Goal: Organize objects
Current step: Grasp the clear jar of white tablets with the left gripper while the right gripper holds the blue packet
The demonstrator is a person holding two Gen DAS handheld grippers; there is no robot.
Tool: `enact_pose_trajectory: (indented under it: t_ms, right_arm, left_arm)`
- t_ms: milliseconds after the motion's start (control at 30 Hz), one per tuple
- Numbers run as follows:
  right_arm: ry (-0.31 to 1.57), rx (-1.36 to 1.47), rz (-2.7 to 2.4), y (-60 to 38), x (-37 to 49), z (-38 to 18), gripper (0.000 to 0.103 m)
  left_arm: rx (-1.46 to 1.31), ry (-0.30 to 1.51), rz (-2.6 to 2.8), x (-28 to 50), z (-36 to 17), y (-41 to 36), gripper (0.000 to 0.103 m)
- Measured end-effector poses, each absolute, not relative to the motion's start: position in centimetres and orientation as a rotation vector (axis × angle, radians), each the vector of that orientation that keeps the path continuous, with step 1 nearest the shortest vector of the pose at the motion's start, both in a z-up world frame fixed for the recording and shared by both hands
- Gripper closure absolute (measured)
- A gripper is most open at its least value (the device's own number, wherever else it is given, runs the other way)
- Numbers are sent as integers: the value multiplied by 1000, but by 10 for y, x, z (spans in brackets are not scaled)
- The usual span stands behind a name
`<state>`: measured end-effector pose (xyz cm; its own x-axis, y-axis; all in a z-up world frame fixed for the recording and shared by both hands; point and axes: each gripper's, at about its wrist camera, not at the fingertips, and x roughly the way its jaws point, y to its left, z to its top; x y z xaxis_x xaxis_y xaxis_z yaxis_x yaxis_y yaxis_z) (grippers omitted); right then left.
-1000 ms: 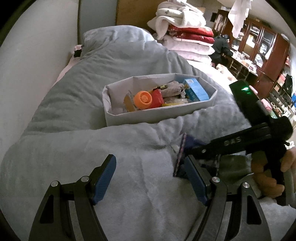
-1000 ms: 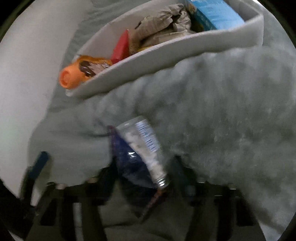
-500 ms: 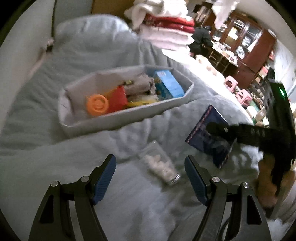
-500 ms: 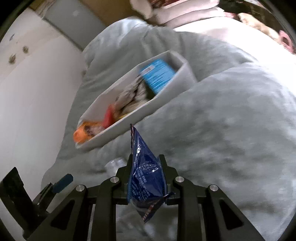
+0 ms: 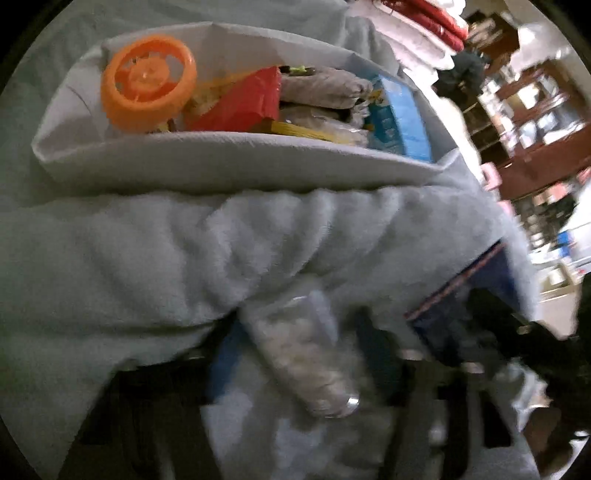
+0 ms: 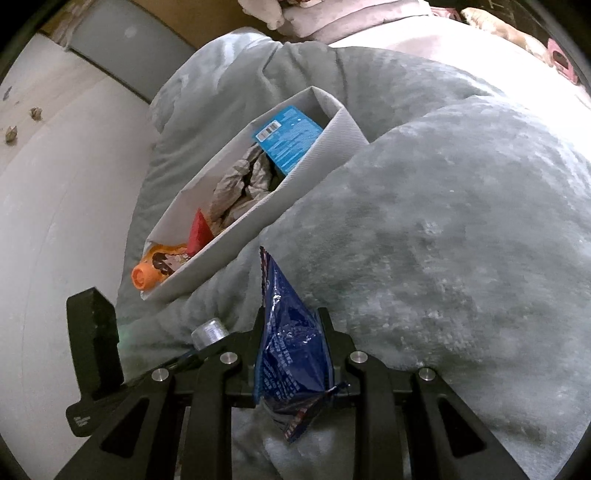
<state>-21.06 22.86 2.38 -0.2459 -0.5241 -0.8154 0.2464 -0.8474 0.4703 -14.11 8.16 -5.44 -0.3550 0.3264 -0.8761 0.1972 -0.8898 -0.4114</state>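
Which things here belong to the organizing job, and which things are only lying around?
Belongs to the job:
- blue snack packet, clamped in the right gripper
- clear bottle, between the left gripper jaws, which have just been closing
- white bin

Lying around:
- grey blanket
- stacked bedding
- wooden cabinet

White wall (image 6: pixel 55 206), grey blanketed bed (image 6: pixel 461 229), perhaps reddish wooden cabinets (image 5: pixel 535 147) behind.

Dark blue crinkled snack pouch (image 6: pixel 291 350), upright, pinched mid-body. Clear tube of white pellets (image 5: pixel 306 354) with silver cap, lying slanted on grey blanket. Grey fabric bin (image 6: pixel 258 218) beyond, holding orange-capped bottle, red packet, blue box.
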Motion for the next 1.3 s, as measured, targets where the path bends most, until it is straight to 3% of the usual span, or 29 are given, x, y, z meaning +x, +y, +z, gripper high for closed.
enact_pose_trajectory:
  t_ms: [233,333,500,567,667,900,1300]
  right_arm:
    - [-401,1453,-2005,219,-208,26,80]
    - [-416,1448,-1926,214,-206,23,80]
    - [-364,1521,-1892,206,-207,13,78]
    - [-340,1576,-1853,201,-210,2,78]
    - [-325,1636,-1808,196,-213,-9,77]
    - [-267,1695,-1745,184,-214,-19,70]
    - [-277,1711,-1716,181,-217,-22,69]
  left_arm:
    - [-1633,-678,2502,-103,-30,75,55]
    - [-1627,-533,2621,-93,-10,73,57]
    - [-1646,38,2778,-83,-1,98,56]
    - [-1555,248,2792,-73,-16,107,56]
    - [-1666,510,2666,-77,-51,123,61]
    - [-1626,388,2683,-84,-45,109,61]
    - [-1627,404,2684,-86,-48,112,61]
